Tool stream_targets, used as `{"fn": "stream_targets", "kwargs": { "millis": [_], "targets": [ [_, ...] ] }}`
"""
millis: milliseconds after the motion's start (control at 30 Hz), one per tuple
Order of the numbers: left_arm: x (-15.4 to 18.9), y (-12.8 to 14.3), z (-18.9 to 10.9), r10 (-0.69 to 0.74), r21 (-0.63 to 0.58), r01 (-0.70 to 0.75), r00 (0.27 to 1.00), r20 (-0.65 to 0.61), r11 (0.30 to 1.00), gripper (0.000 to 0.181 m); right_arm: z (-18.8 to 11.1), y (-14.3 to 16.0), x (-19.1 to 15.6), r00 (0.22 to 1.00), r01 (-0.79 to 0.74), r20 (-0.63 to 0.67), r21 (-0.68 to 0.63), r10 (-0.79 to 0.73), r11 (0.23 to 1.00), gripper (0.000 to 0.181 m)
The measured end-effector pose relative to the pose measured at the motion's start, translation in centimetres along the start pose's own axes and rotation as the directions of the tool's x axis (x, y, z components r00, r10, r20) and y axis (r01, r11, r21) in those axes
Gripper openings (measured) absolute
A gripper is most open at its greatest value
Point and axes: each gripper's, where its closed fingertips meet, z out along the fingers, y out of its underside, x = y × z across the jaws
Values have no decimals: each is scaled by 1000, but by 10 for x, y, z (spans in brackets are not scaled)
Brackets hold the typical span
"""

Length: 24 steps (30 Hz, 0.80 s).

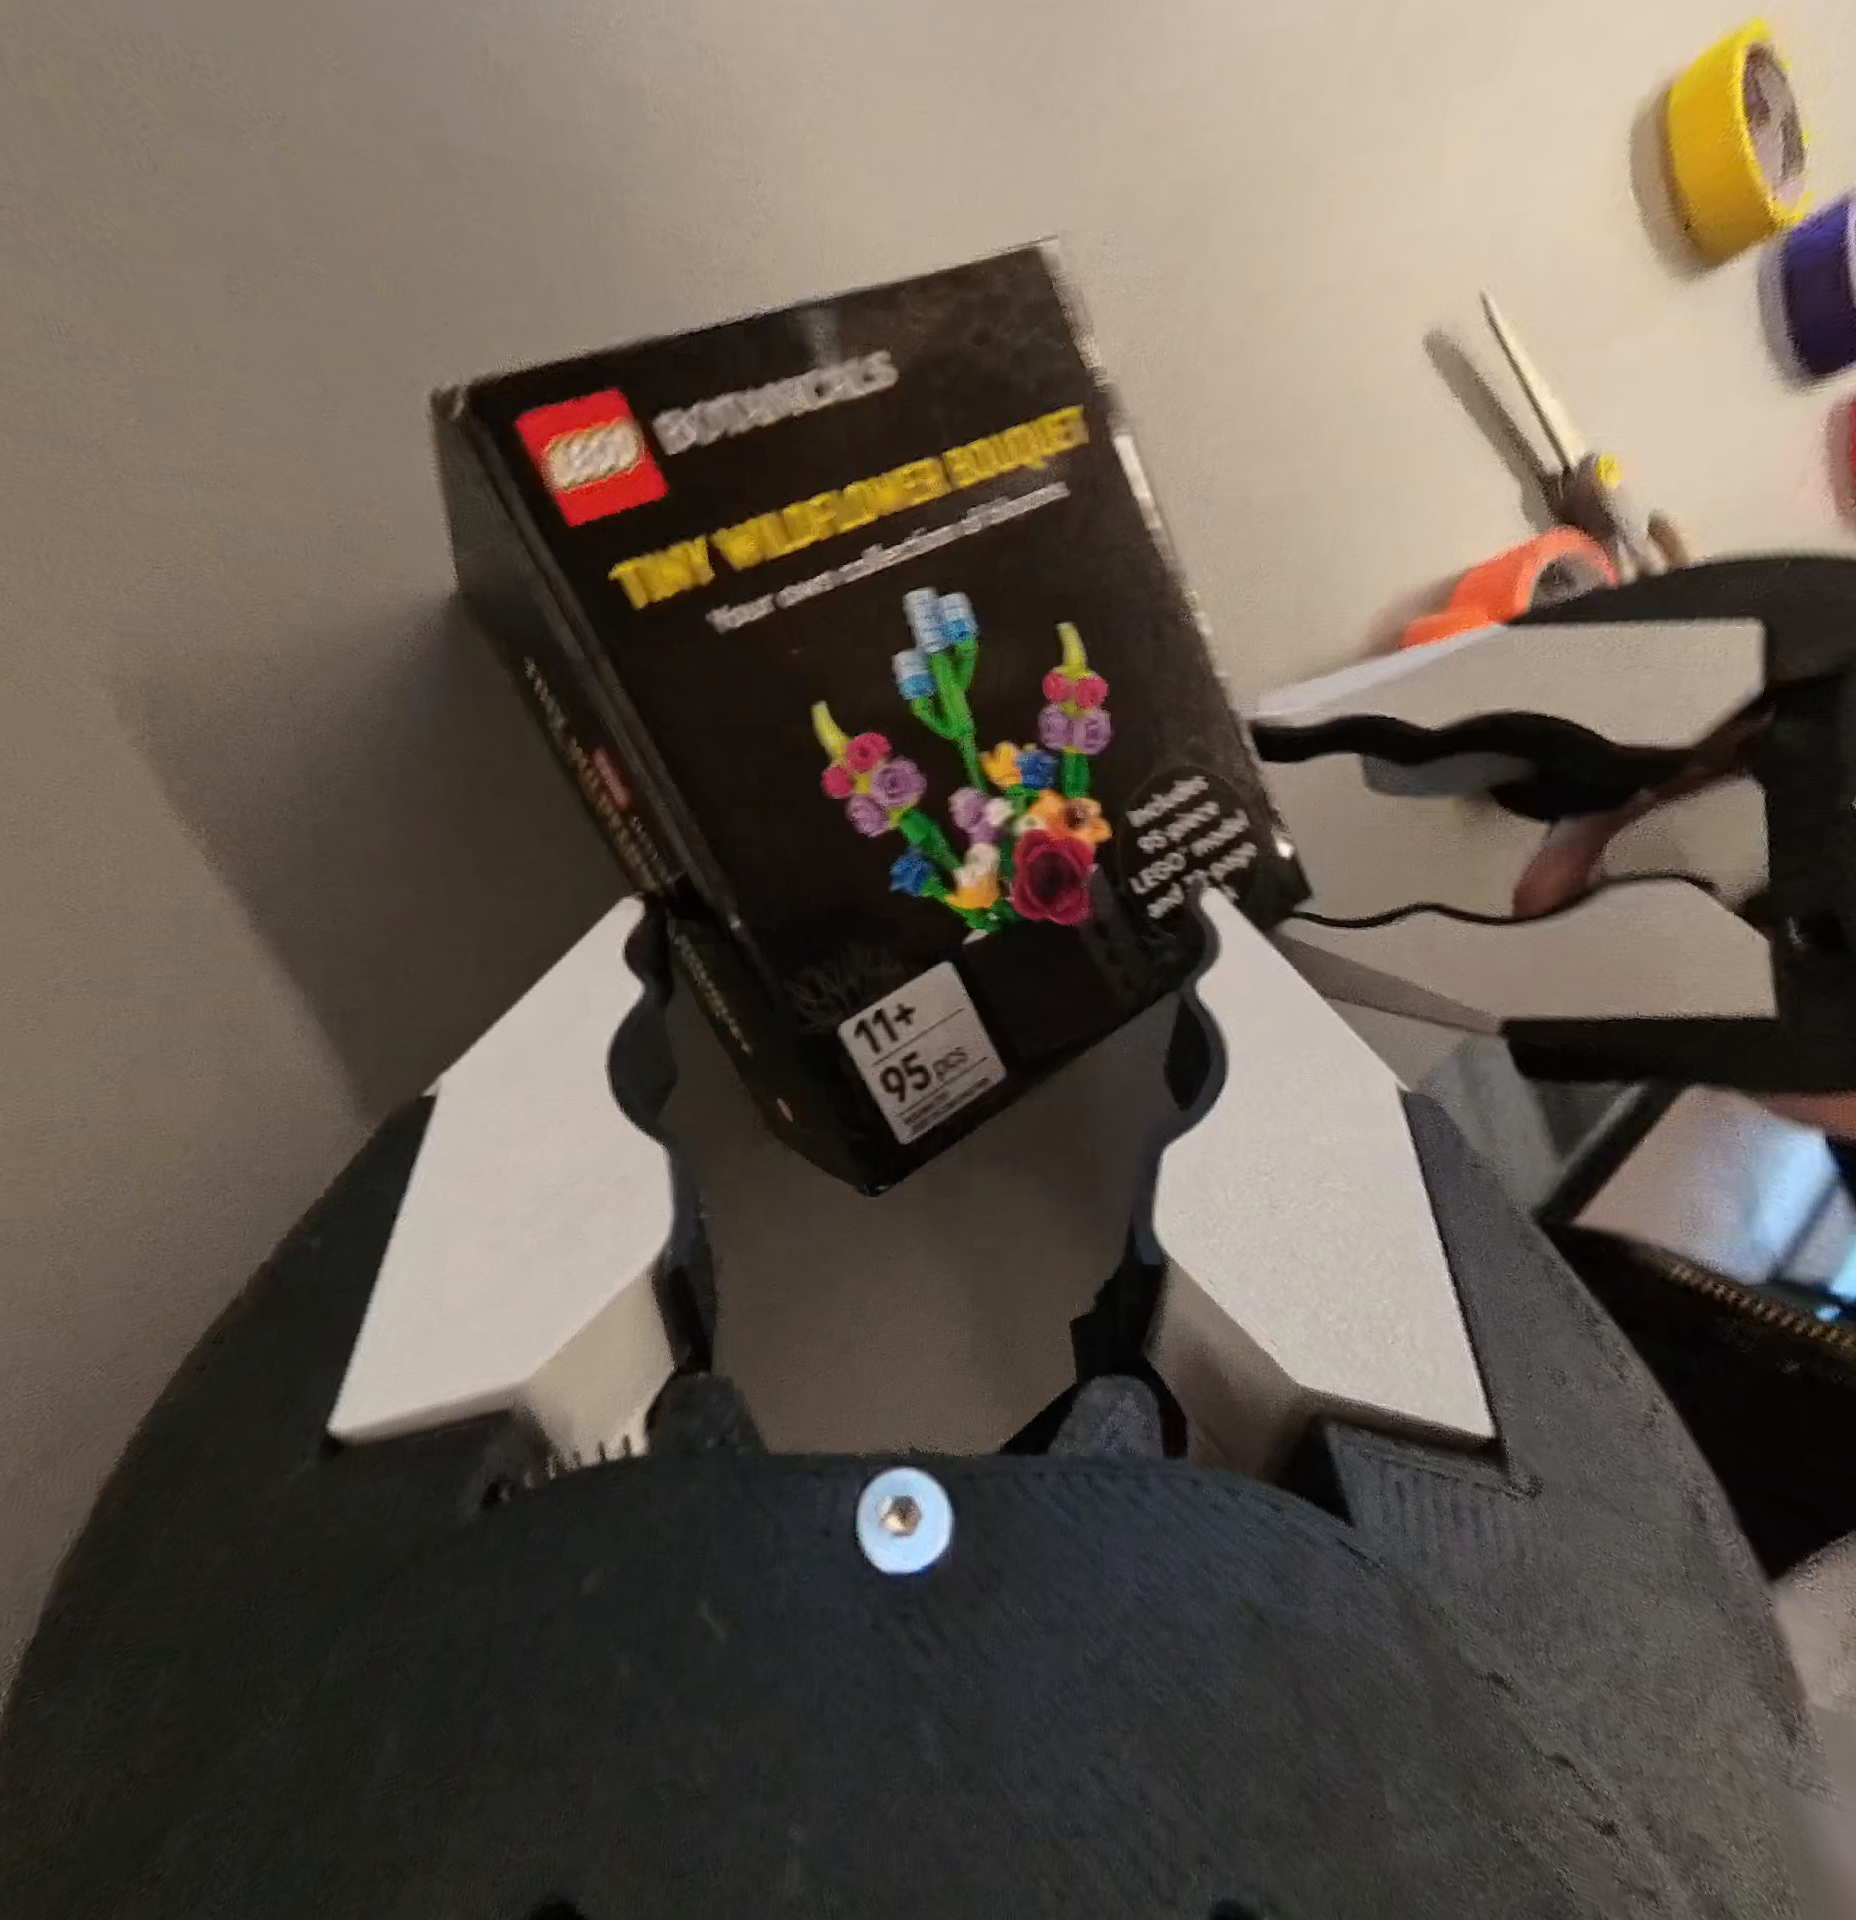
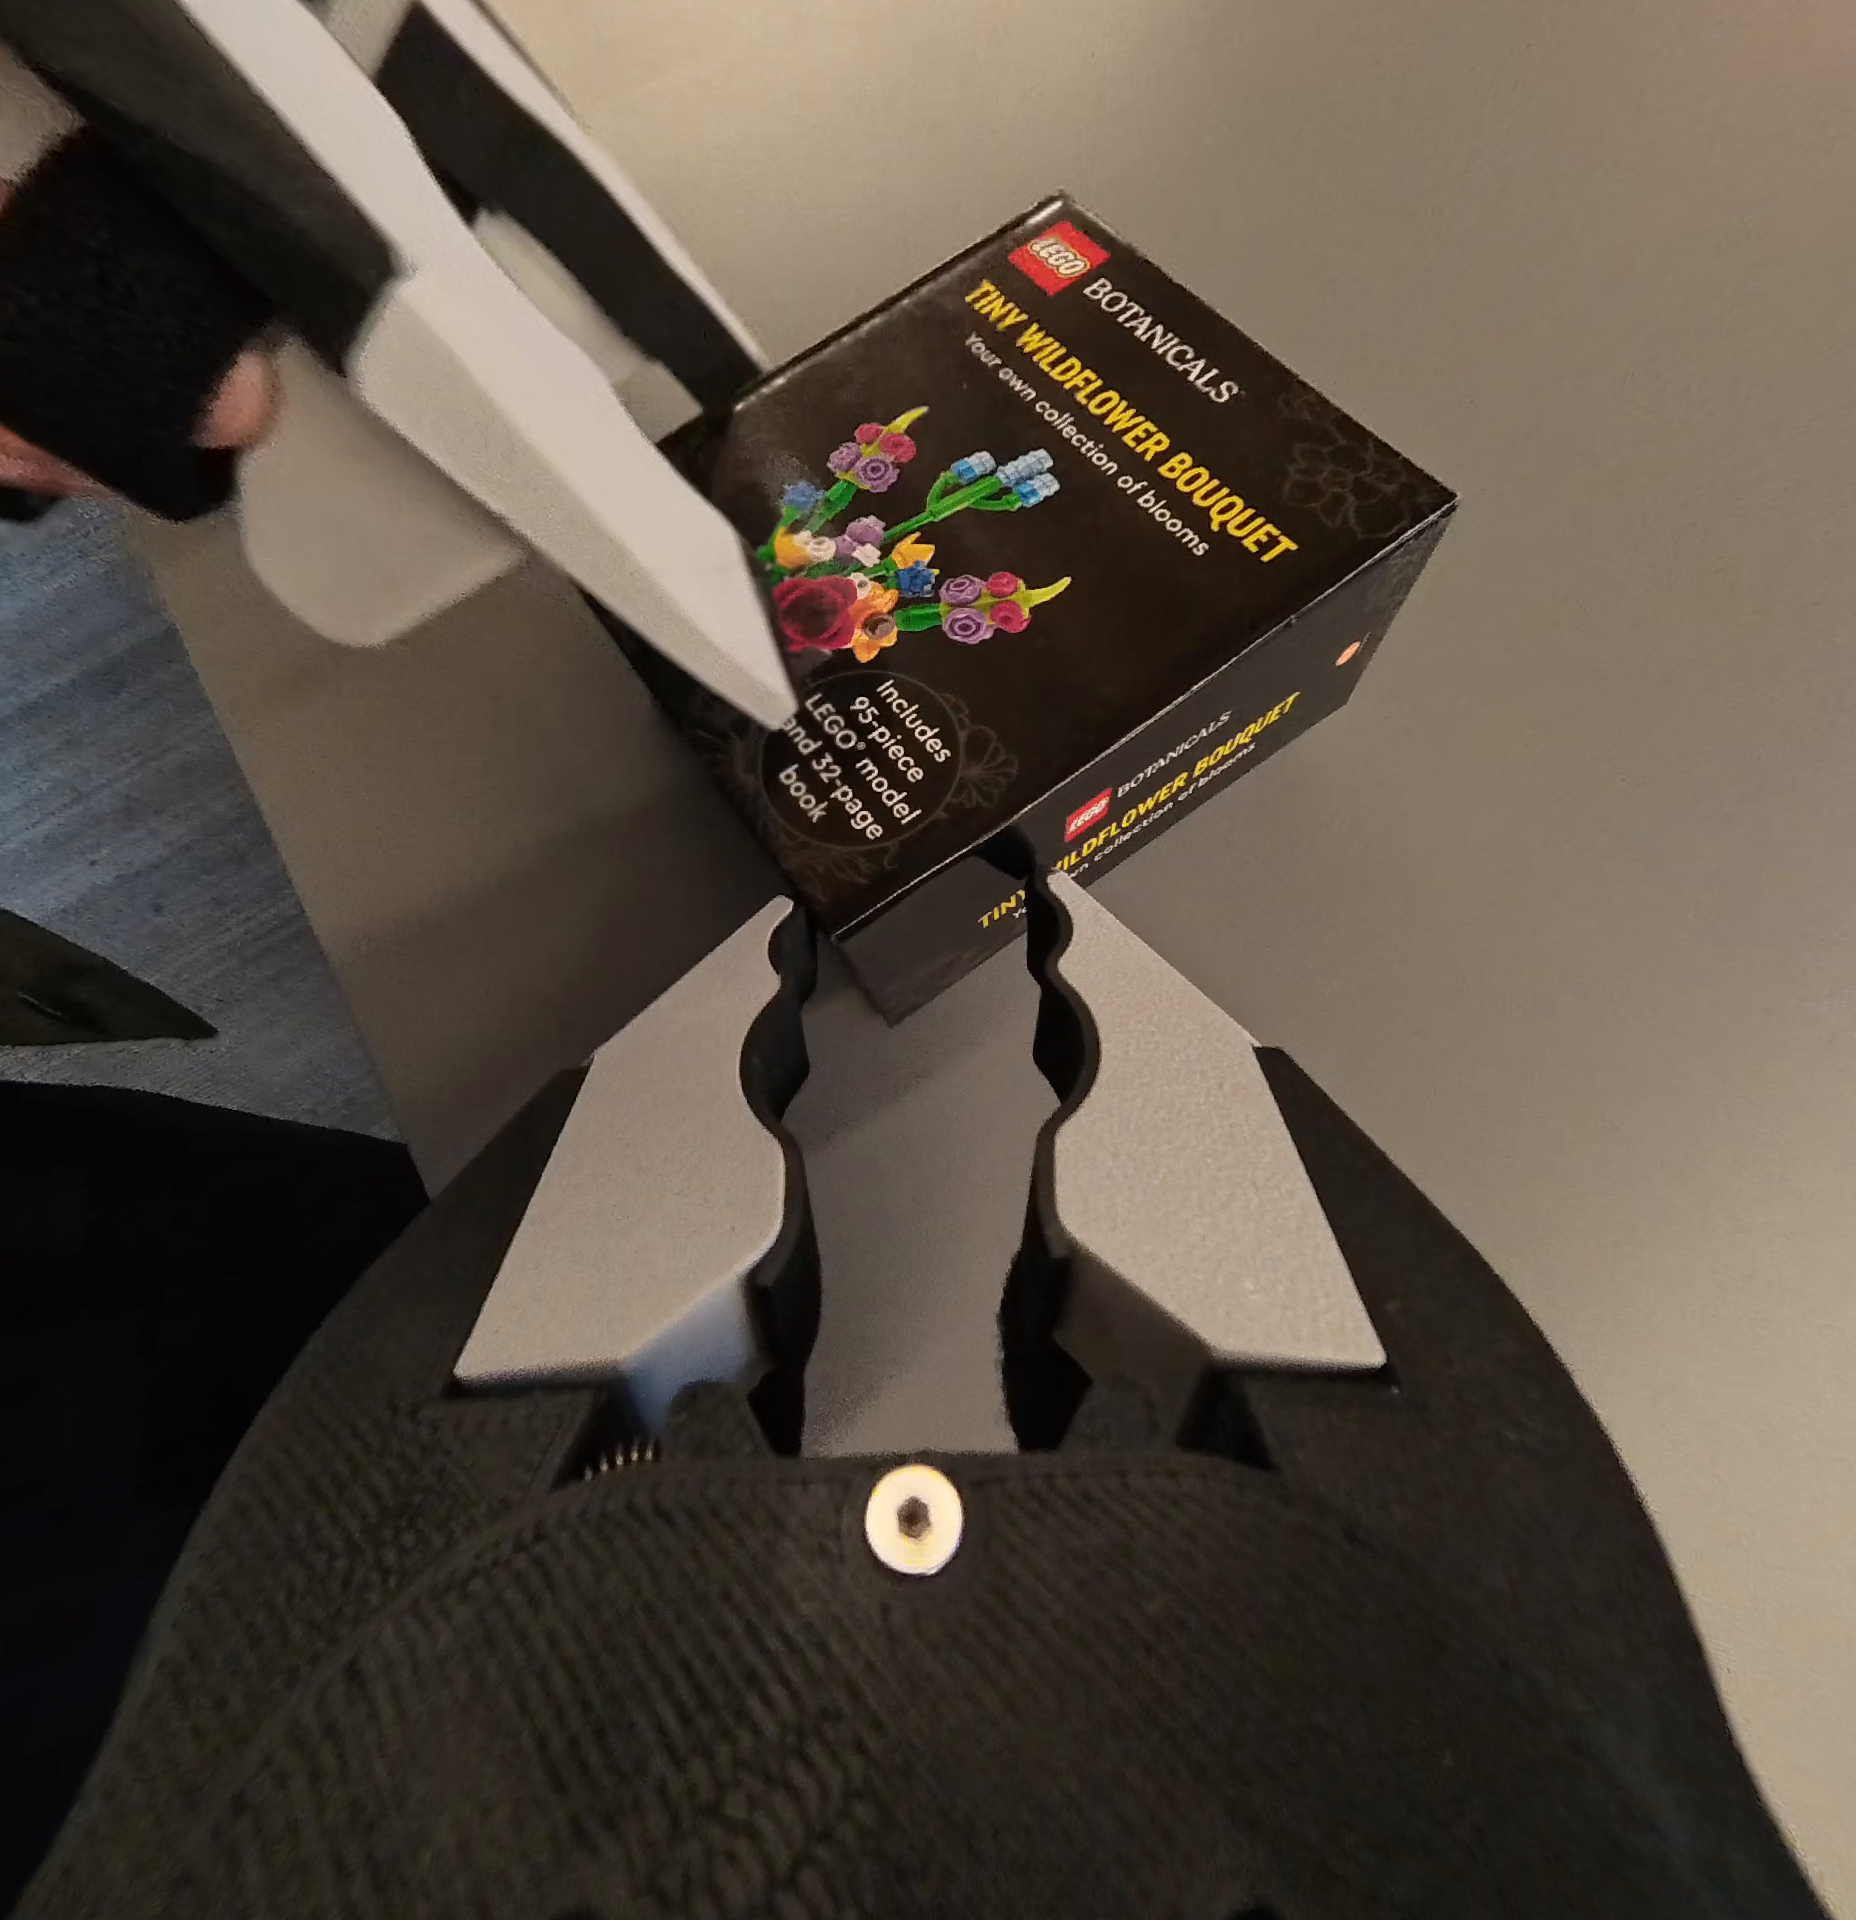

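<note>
Coloured tape rolls (image 1: 1734,135) beside scissors (image 1: 1558,447).

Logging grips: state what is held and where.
The left gripper clamps the black box across its lower end. The right gripper straddles one corner; grip cannot be told.

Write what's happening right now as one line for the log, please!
left claw: closed on black flower box | right claw: straddles box's lower corner, grip unclear | nearby: tape rolls
</note>
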Motion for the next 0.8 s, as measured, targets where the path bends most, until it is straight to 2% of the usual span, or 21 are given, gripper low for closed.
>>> {"fn": "stream_targets", "kwargs": {
  "millis": [67,133,200,267,333,400,500,600,700,767,800],
  "targets": [
    [7,-4,-7,171,-20,-171,985,-1,985,110,3,4,0,1000,-14,0,3,14,1000,40],
    [4,-12,-17,404,-68,-401,914,42,914,125,4,6,0,999,-42,7,15,42,999,40],
    [-5,-23,-23,636,-145,-622,767,84,770,134,6,7,1,999,-51,7,31,51,998,39],
    [-11,-26,-19,788,-266,-756,615,28,598,142,7,8,1,998,-57,7,41,57,998,39],
    [-17,-23,-8,858,-382,-806,511,-61,453,149,7,8,1,997,-76,11,54,75,996,39],
    [-19,-19,2,883,-448,-825,447,-141,346,148,7,9,2,995,-103,12,66,102,992,38],
    [-18,-10,18,889,-473,-839,406,-212,270,153,6,18,3,987,-163,24,58,161,985,34],
    [-31,-3,27,902,-534,-821,369,-225,203,158,2,29,1,972,-231,67,48,227,972,34],
    [-31,-5,30,898,-525,-824,377,-227,213,158,-10,31,6,935,-348,104,88,339,933,30],
    [-31,-5,31,895,-521,-826,381,-232,216,158,-18,31,18,903,-426,103,116,416,897,20],
    [-31,-5,31,895,-520,-827,379,-235,214,158,-21,34,26,892,-452,79,117,445,884,8]
  ]
}}
